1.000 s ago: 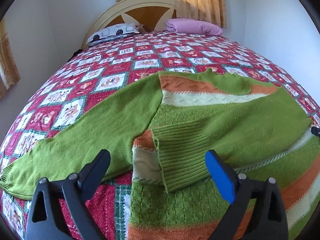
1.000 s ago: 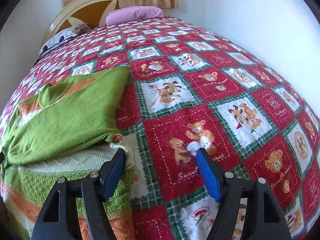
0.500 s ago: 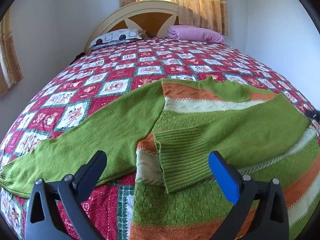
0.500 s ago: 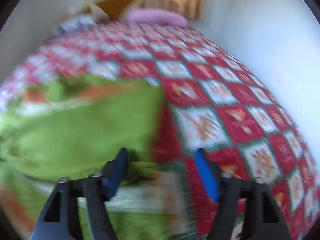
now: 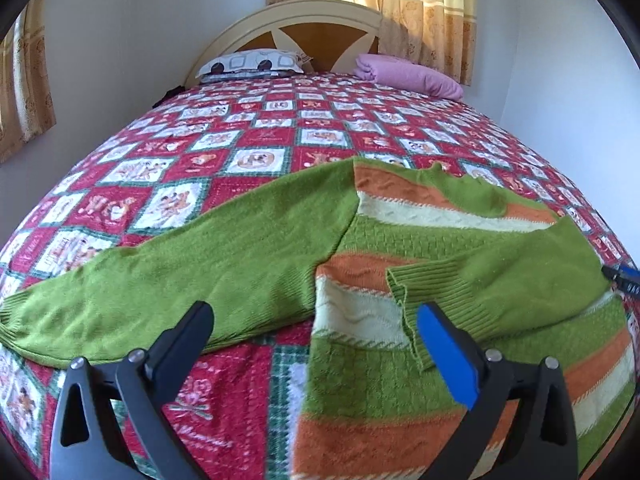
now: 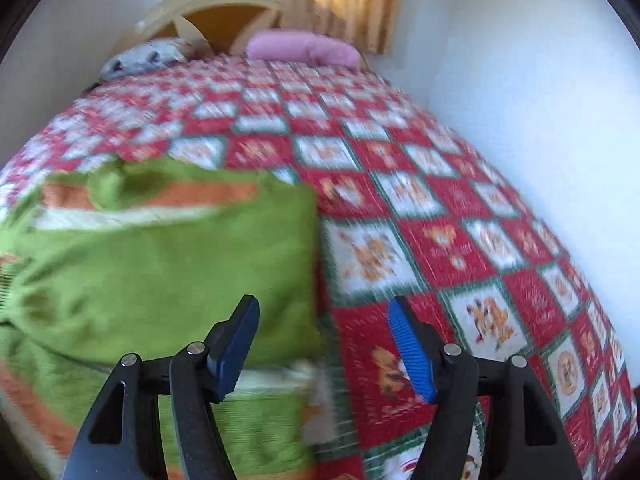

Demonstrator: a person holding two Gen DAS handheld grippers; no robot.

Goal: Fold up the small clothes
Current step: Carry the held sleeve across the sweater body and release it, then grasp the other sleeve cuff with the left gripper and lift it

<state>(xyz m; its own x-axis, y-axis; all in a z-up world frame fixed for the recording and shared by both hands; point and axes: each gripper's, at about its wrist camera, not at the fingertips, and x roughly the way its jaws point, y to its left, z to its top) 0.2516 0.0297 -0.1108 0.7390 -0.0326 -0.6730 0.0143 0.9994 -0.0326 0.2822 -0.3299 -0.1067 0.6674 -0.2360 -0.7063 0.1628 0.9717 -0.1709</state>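
Observation:
A green sweater with orange and cream stripes lies flat on the bed. Its left sleeve stretches out to the left. Its right sleeve is folded across the body, cuff near the middle. My left gripper is open and empty, held above the sweater's lower left edge. My right gripper is open and empty above the sweater's right edge; that view is blurred by motion. A tip of the right gripper shows at the right border of the left wrist view.
The bed has a red, white and green patchwork quilt. A patterned pillow and a pink pillow lie by the headboard. A white wall runs along the bed's right side.
Both grippers have risen and drawn back, so more of the bed shows. The right gripper has swung left over the sweater's right edge. The sweater has not moved.

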